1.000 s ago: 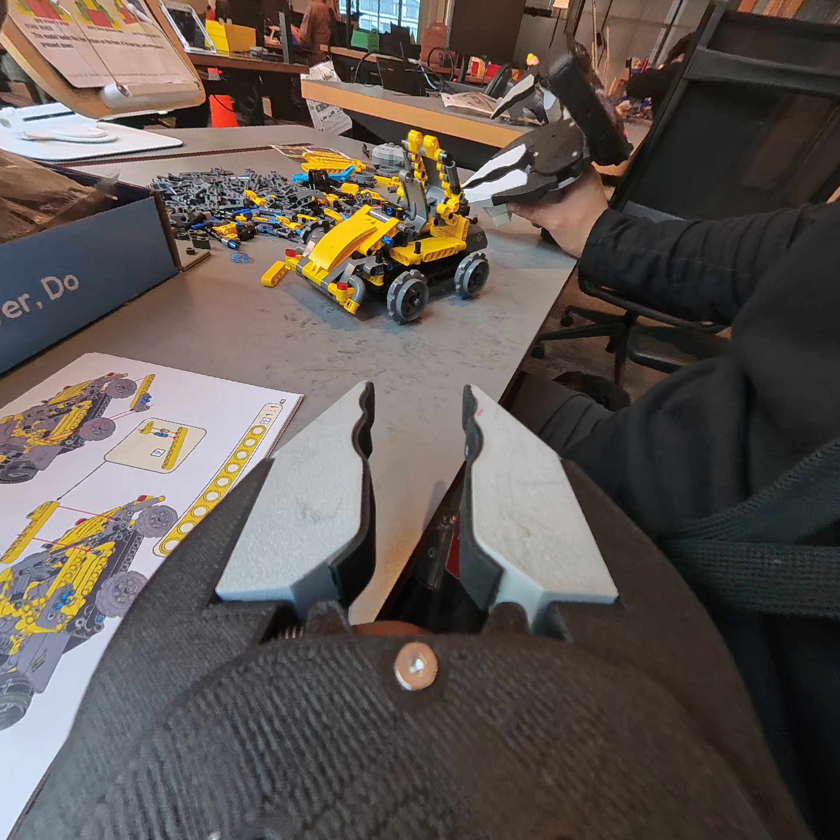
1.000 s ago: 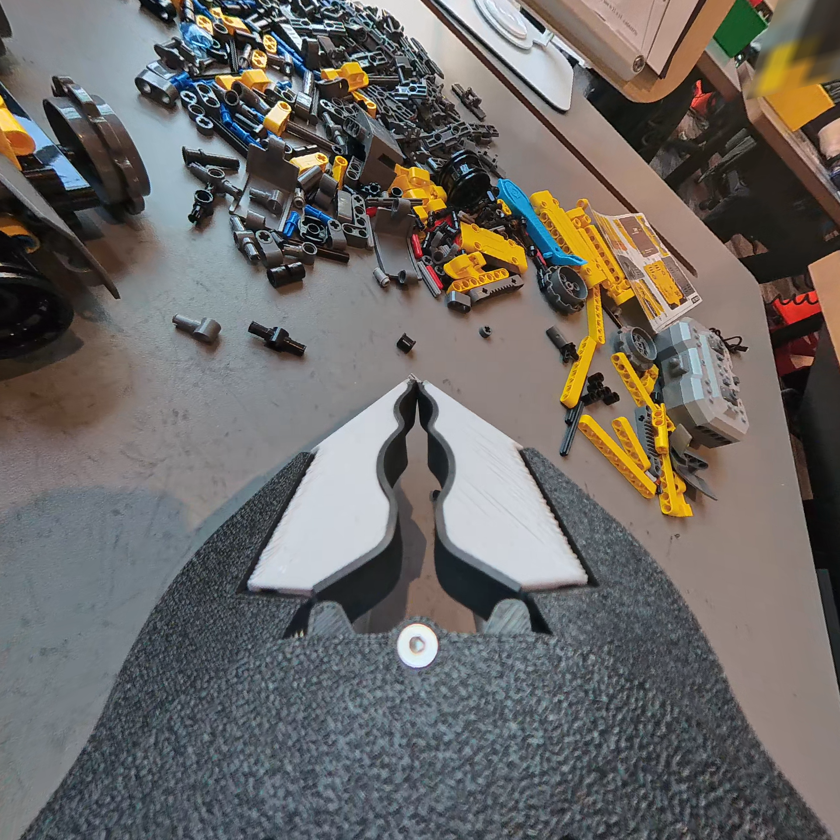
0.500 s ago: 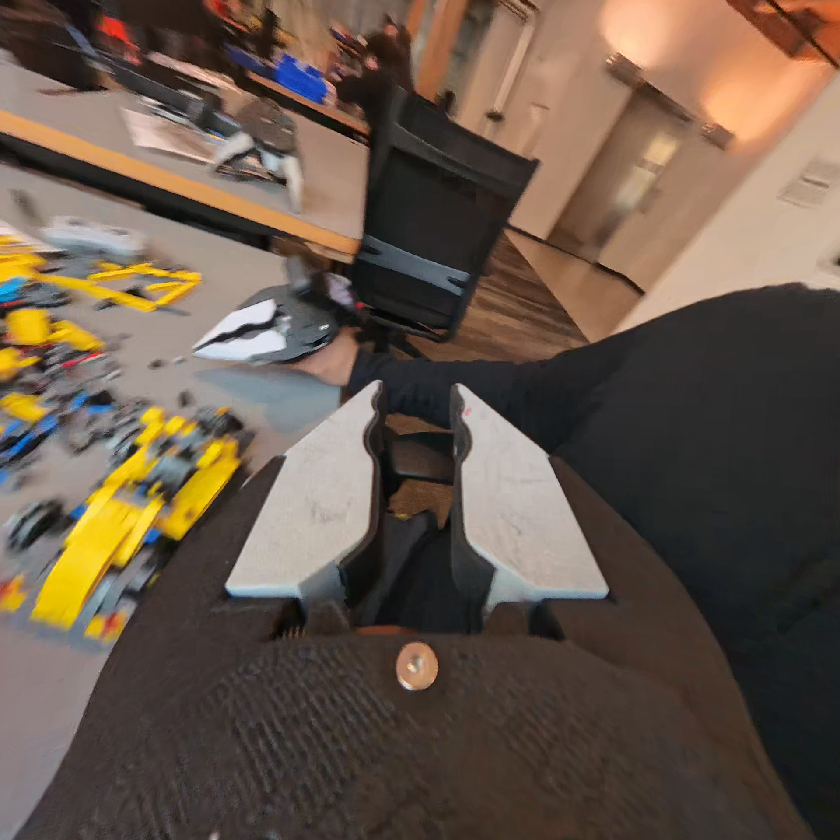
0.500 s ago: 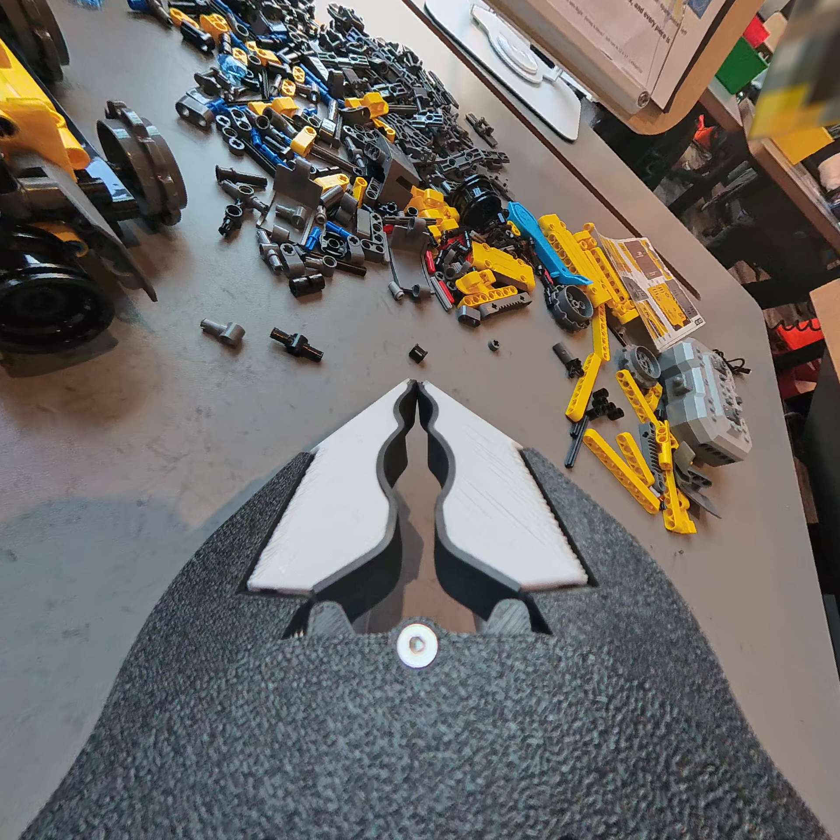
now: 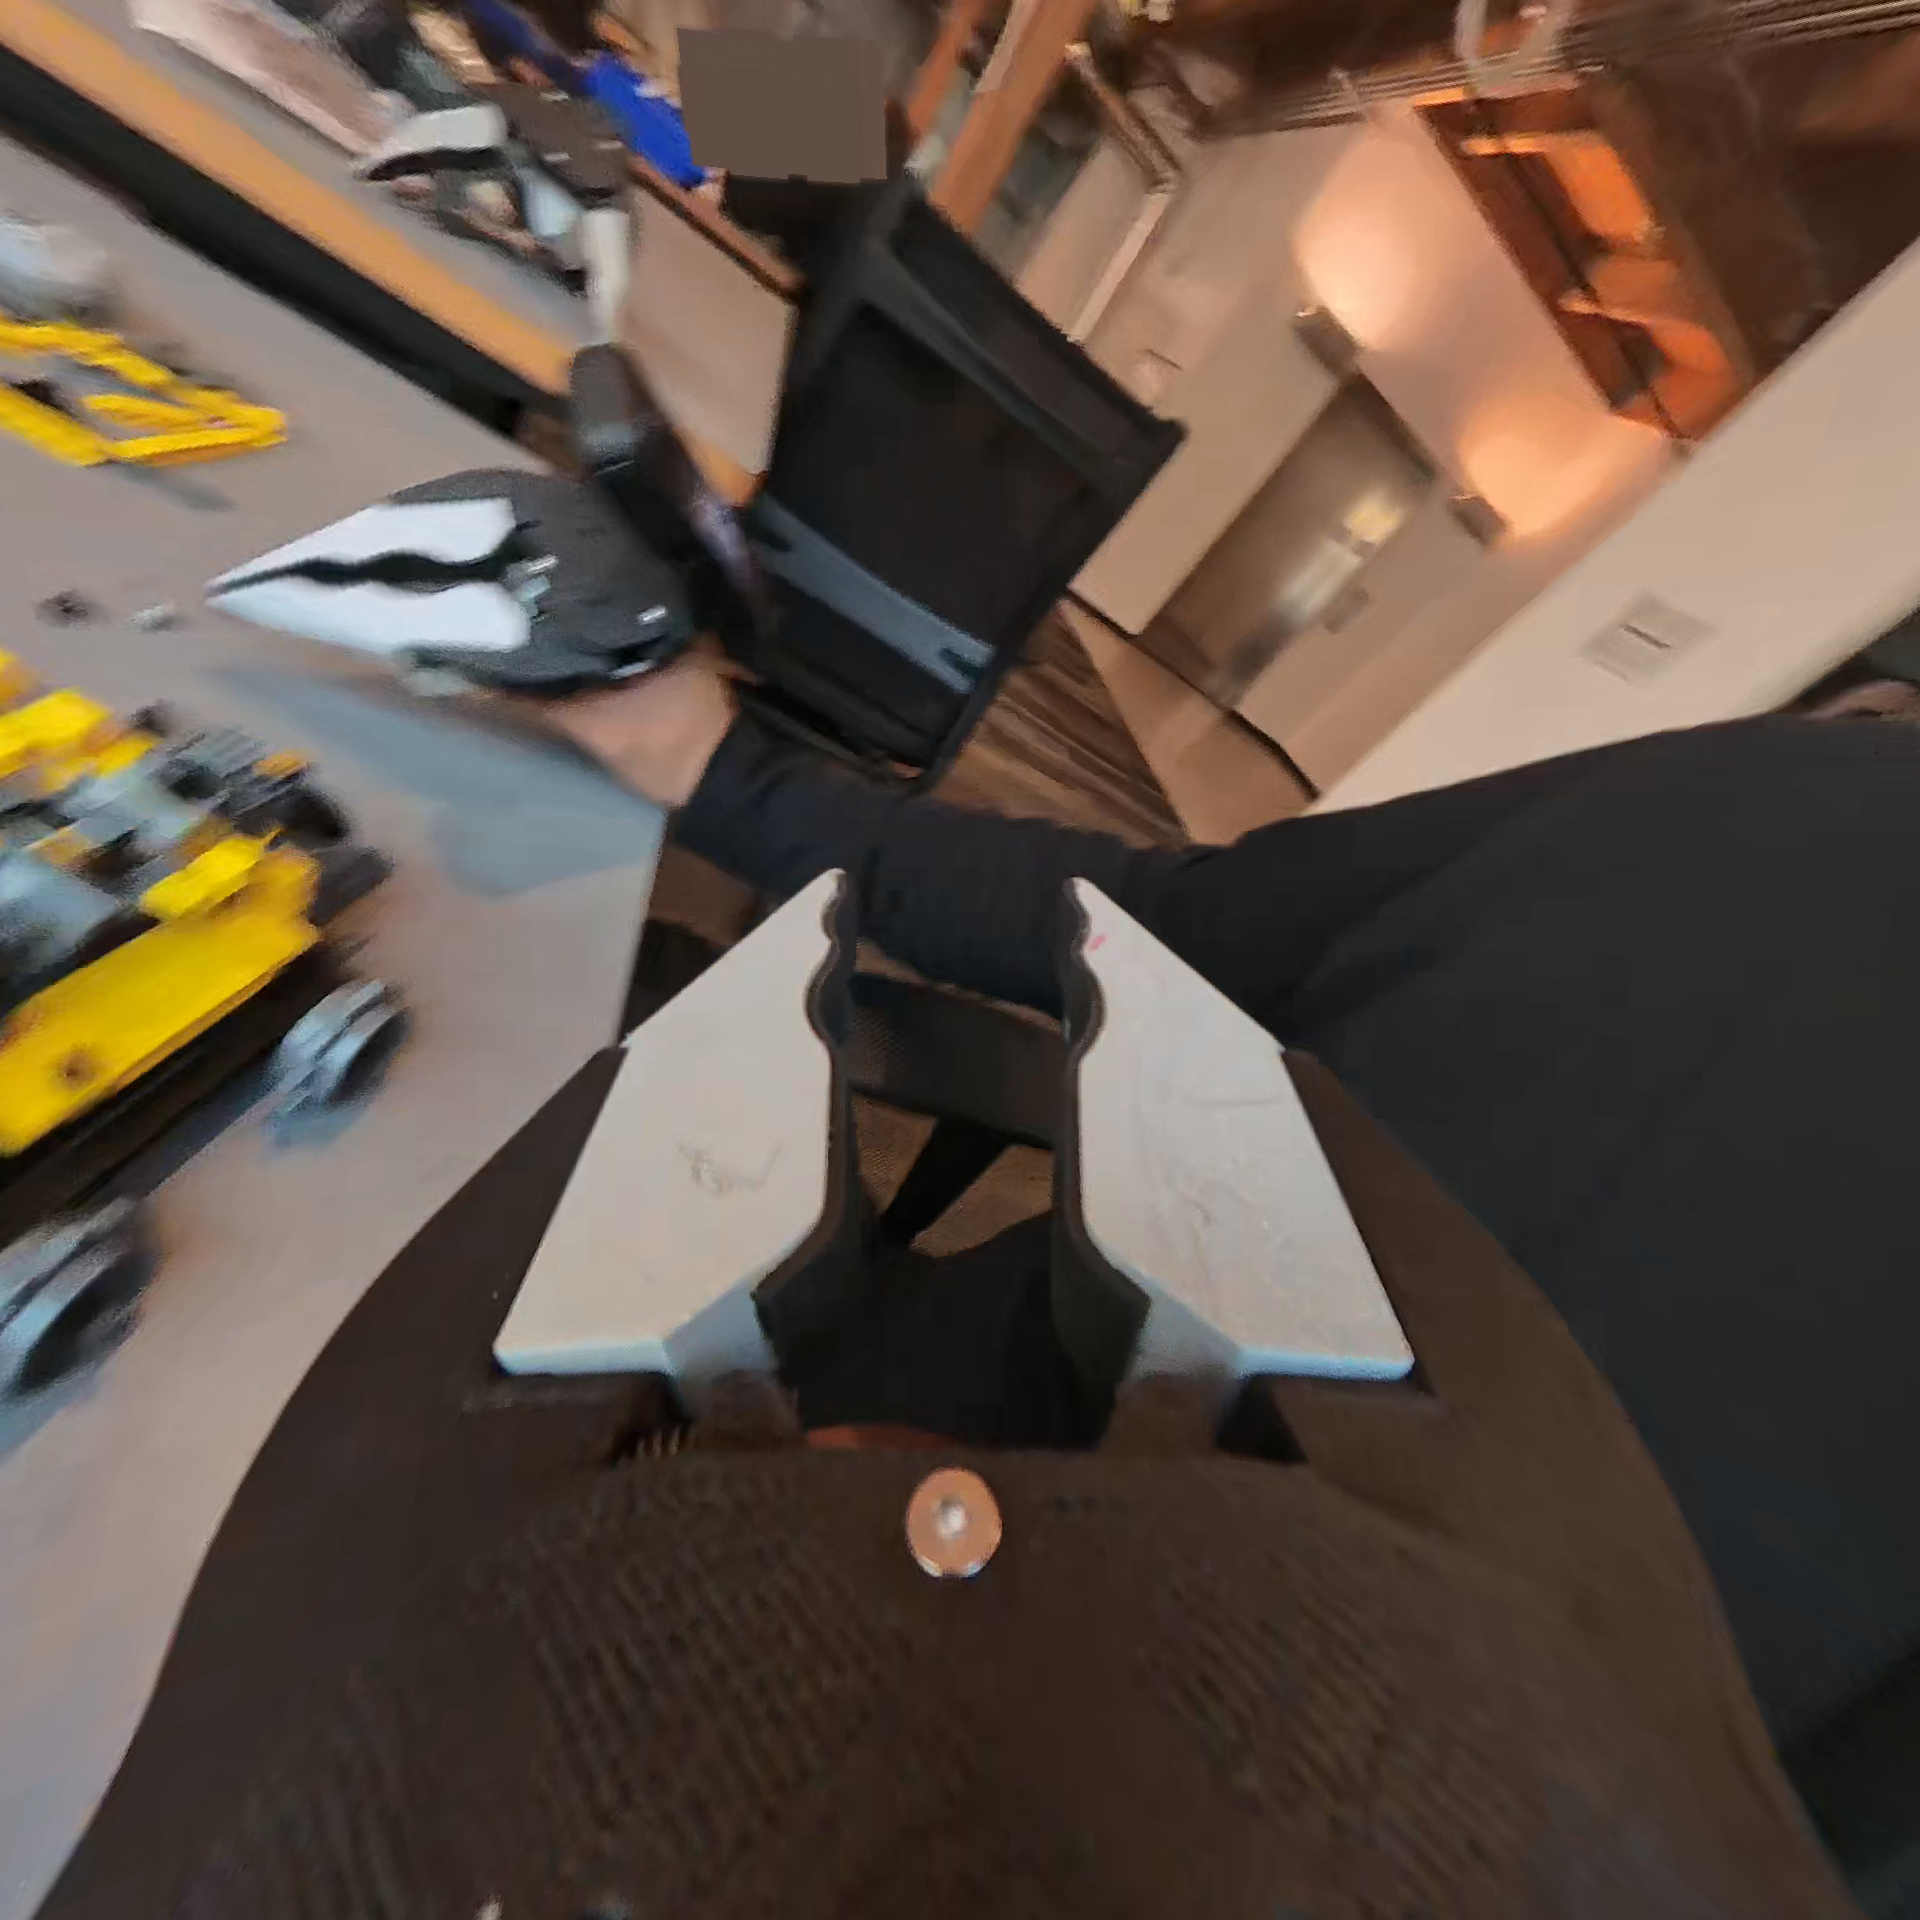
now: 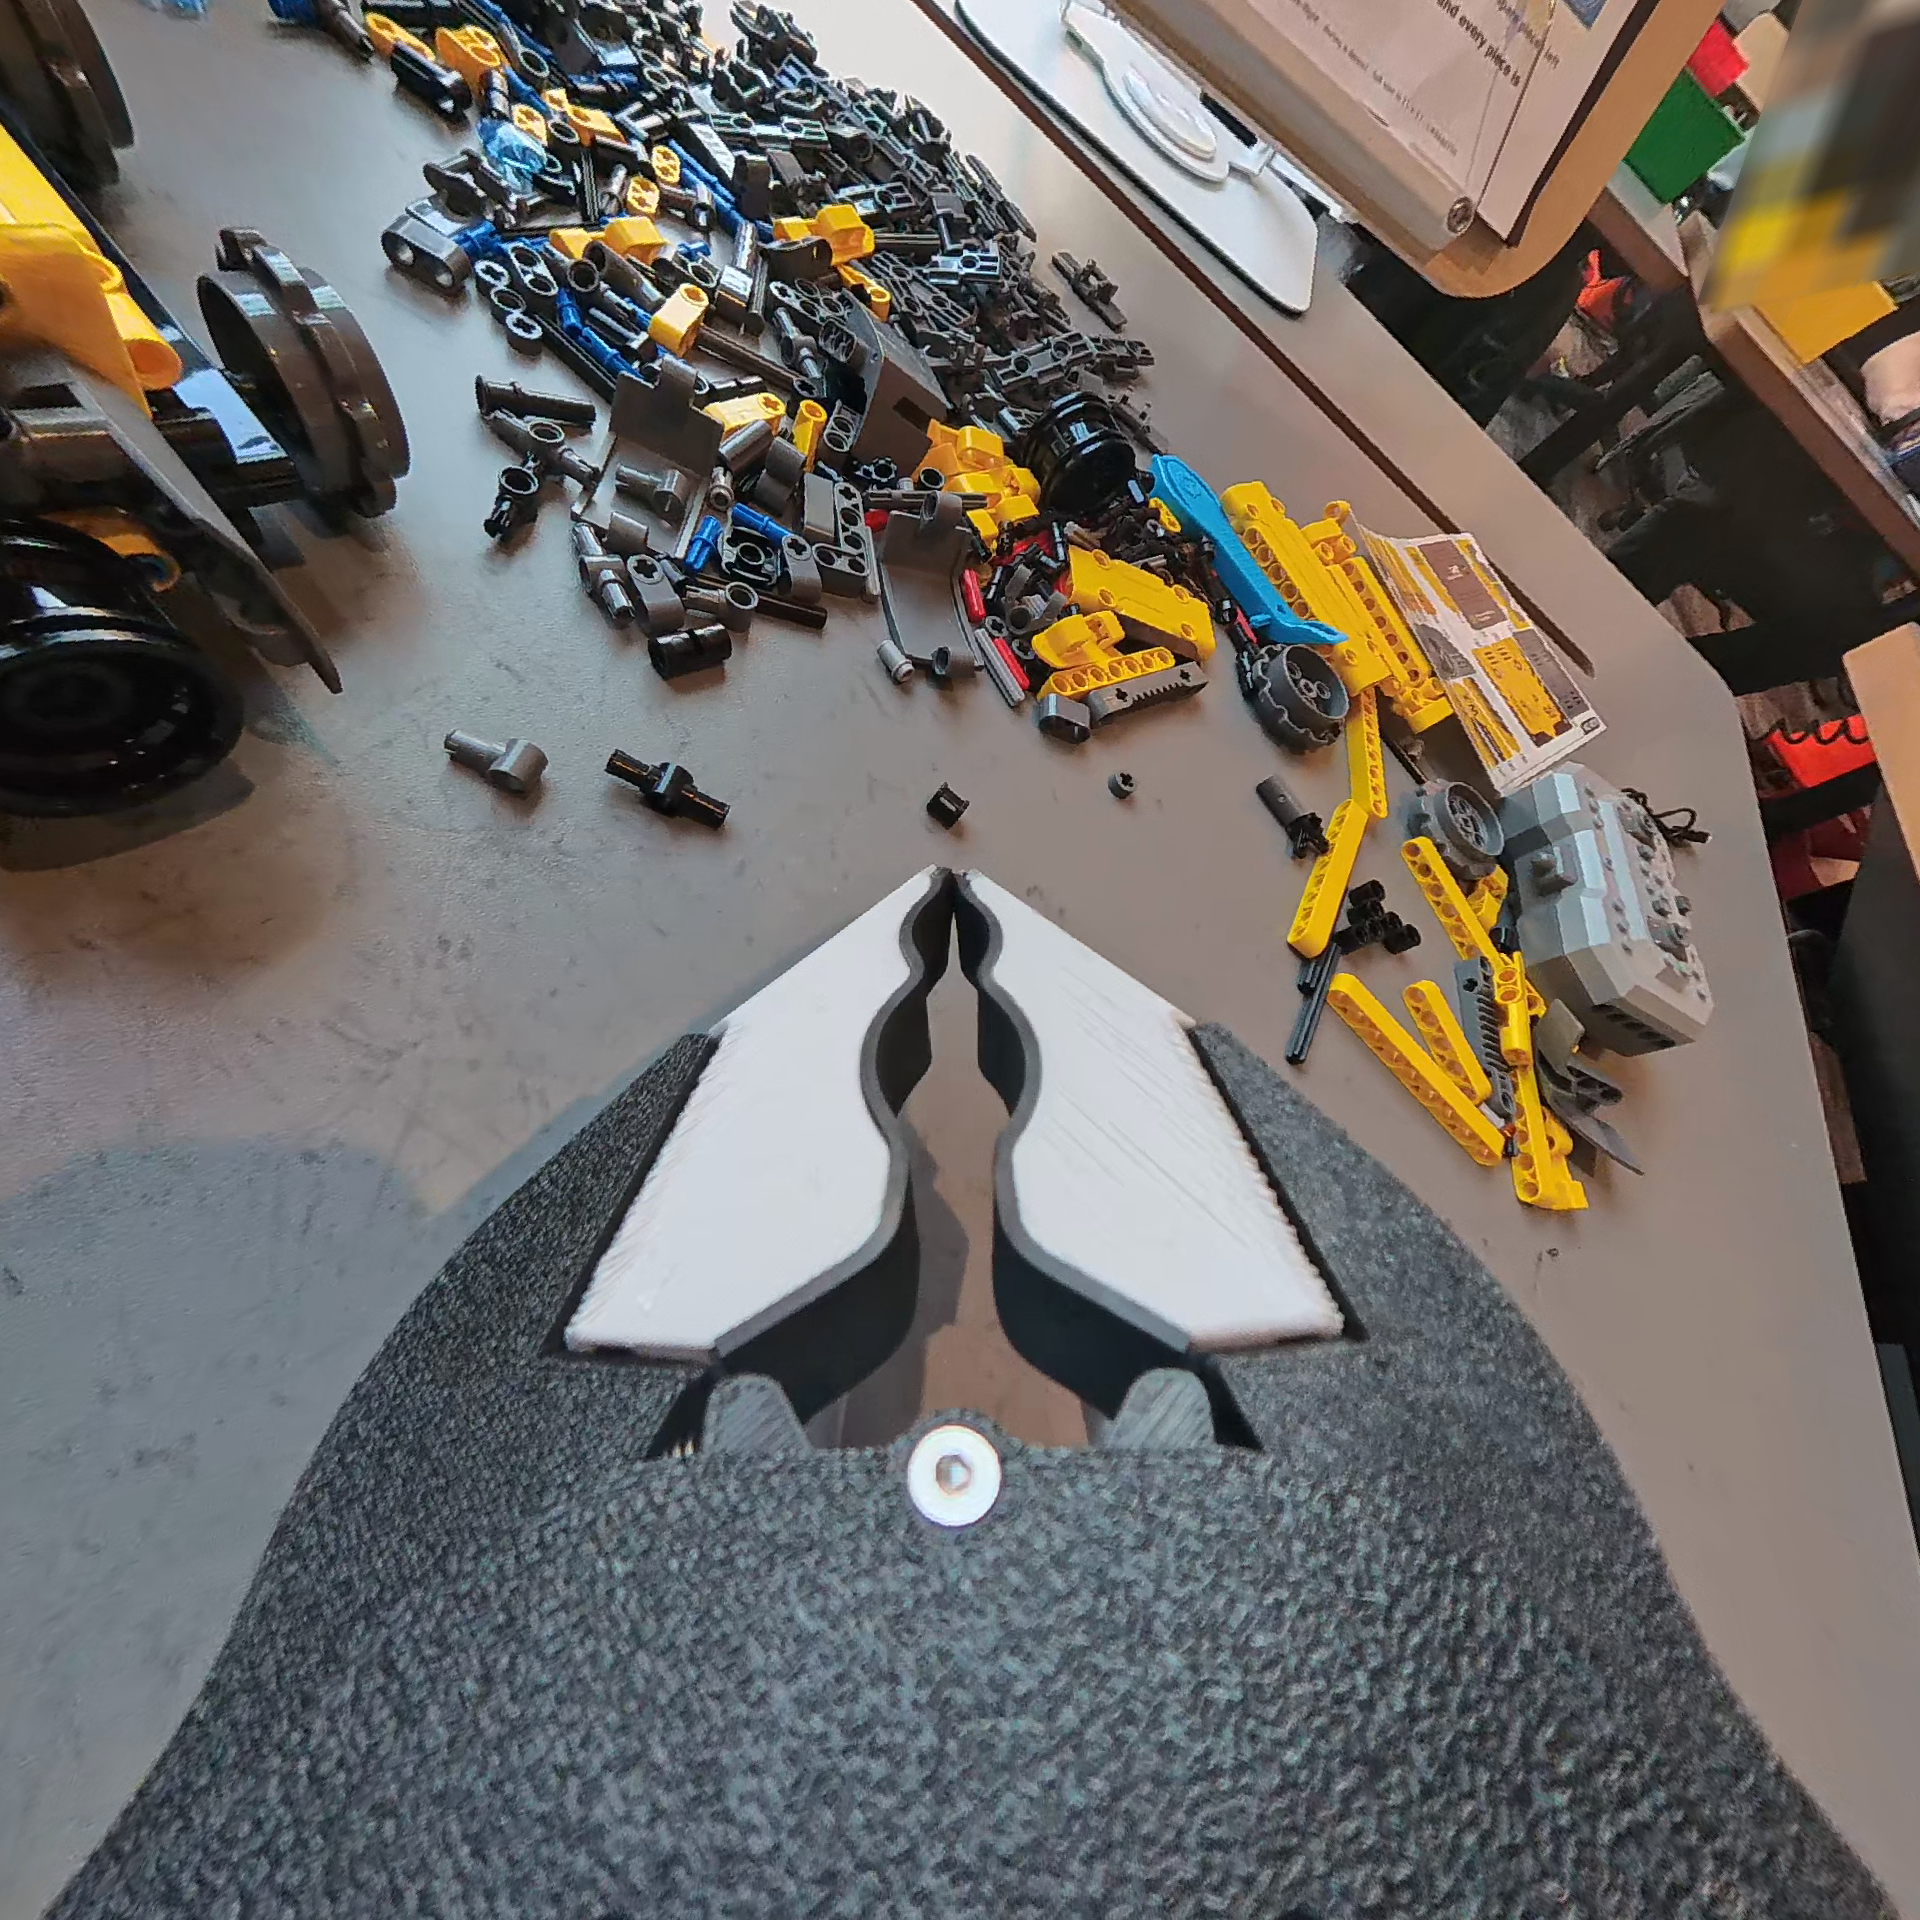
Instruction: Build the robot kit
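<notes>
My left gripper [image 5: 951, 914] is open and empty, held off the table's right edge and pointing at a person's black sleeve [image 5: 987, 883]. The yellow and grey brick vehicle [image 5: 135, 935] stands blurred on the grey table [image 5: 499, 977] to its left. My right gripper [image 6: 951, 881] is shut and empty, low over the table [image 6: 312, 987], and also shows in the left wrist view [image 5: 384, 577]. Just ahead of its tips lie a small black bush [image 6: 945, 805] and a black pin [image 6: 667, 788]. The vehicle's black wheels [image 6: 94, 696] are at the left.
A heap of loose black, grey, blue and yellow brick parts [image 6: 779, 343] fills the far table. Yellow beams [image 6: 1434, 1029], a grey motor block [image 6: 1605, 925] and a small leaflet [image 6: 1475, 644] lie at the right edge. A black office chair [image 5: 935, 540] stands beyond the table. Spacing between my two grippers at the tips: around 35 cm. The small black bush [image 6: 945, 805] lies around 5 cm away from my right fingertips. From the right gripper's tips to the black pin [image 6: 667, 788] is close to 6 cm. It is also in sight in the left wrist view [image 5: 152, 722].
My left gripper has swung right, away from the instruction sheet toward the table edge, and opened a little wider than half a second ago. My right gripper has drawn back slightly, still shut.
</notes>
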Available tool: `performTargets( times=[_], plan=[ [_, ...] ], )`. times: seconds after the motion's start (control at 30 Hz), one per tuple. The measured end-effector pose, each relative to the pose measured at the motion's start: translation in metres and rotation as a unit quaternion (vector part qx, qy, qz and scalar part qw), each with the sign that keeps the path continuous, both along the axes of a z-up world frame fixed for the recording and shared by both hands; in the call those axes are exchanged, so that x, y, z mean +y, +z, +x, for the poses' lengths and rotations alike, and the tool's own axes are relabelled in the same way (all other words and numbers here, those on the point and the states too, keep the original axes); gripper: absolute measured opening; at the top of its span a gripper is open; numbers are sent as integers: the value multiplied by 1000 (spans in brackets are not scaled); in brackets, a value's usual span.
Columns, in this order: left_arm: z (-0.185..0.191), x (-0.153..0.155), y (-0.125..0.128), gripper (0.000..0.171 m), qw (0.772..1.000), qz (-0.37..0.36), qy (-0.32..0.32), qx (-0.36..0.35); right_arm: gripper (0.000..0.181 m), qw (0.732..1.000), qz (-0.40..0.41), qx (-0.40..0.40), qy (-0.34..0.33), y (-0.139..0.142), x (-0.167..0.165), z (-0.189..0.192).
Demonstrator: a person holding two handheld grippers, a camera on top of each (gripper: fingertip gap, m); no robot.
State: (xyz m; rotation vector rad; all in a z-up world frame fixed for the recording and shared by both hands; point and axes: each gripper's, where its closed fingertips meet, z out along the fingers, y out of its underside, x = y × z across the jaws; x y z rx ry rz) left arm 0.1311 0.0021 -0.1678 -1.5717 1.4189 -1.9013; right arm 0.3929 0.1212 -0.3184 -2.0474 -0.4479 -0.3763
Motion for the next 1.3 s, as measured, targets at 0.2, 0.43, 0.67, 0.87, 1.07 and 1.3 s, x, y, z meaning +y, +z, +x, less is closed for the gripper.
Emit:
performTargets(
  times=[0.2, 0.43, 0.67, 0.87, 1.07, 1.3],
  plan=[
    [-42, 56, -67, 43, 991, 55, 103, 64, 0, 1000, -9, 9, -1, -2, 0, 1],
    [-48, 73, -89, 41, 976, 147, 152, 49, 1, 1000, -24, 4, -14, -7, 1, 5],
    [-44, 57, -110, 40, 973, 199, 102, 62, 8, 999, -39, -5, -24, -12, 2, 9],
    [-43, 55, -116, 41, 966, 228, 98, 65, 11, 999, -40, -7, -28, -13, 3, 10],
    [-43, 60, -122, 42, 963, 237, 106, 76, 17, 999, -25, 10, -33, -8, 2, 14],
    [-41, 62, -123, 44, 961, 235, 122, 79, 22, 999, -20, 15, -33, -6, 2, 14]
  ],
)
